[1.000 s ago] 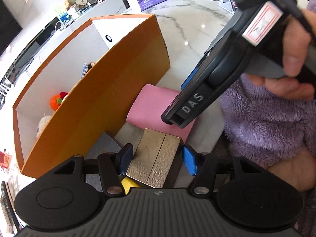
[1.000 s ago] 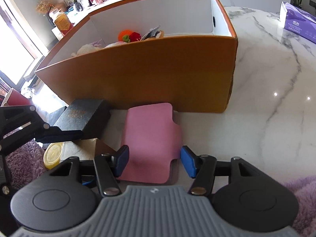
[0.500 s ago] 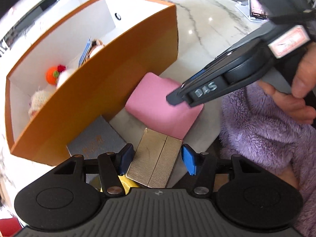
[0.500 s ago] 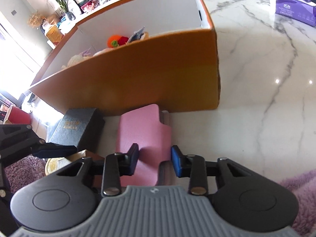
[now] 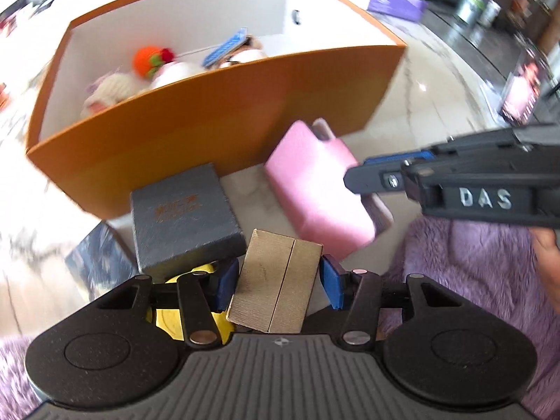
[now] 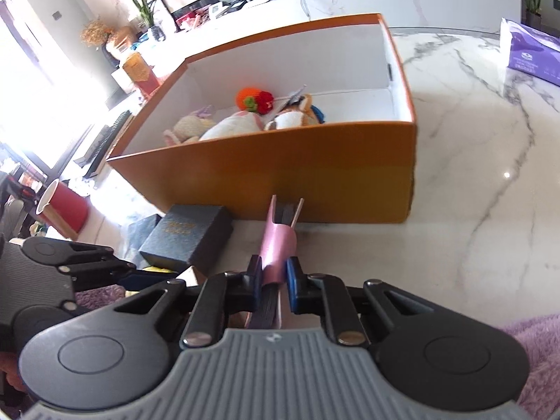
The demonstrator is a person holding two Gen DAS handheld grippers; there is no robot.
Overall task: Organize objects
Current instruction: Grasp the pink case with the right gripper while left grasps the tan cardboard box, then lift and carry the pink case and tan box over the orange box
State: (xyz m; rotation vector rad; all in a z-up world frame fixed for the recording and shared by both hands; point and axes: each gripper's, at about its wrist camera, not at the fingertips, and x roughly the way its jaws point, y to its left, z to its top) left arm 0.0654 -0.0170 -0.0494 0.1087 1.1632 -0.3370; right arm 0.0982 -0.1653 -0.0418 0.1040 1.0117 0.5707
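A small brown cardboard box (image 5: pixel 276 283) sits between the blue pads of my left gripper (image 5: pixel 279 285). Both pads touch its sides as the jaws close, and it hangs over a yellow object (image 5: pixel 175 315). My right gripper (image 6: pixel 273 280) is closing on a pink case (image 6: pixel 278 245), gripped edge-on and raised off the marble, with something dark inside it. In the left wrist view the pink case (image 5: pixel 315 189) tilts in front of the orange box (image 5: pixel 210 112), with the right gripper (image 5: pixel 367 171) at its right edge. The orange box (image 6: pixel 280 168) holds soft toys (image 6: pixel 241 122).
A grey gift box (image 5: pixel 185 217) lies against the orange box's front wall, with a darker flat box (image 5: pixel 94 252) to its left. A purple tissue pack (image 6: pixel 532 52) lies far right on the marble table (image 6: pixel 490 192). A red cup (image 6: pixel 66 206) stands left. A fluffy purple sleeve (image 5: pixel 472 262) is behind the right gripper.
My right gripper closed on the pink case and lifted it from flat to edge-on. My left gripper rolled, the cardboard box turning with it, and its pads drew in against the box.
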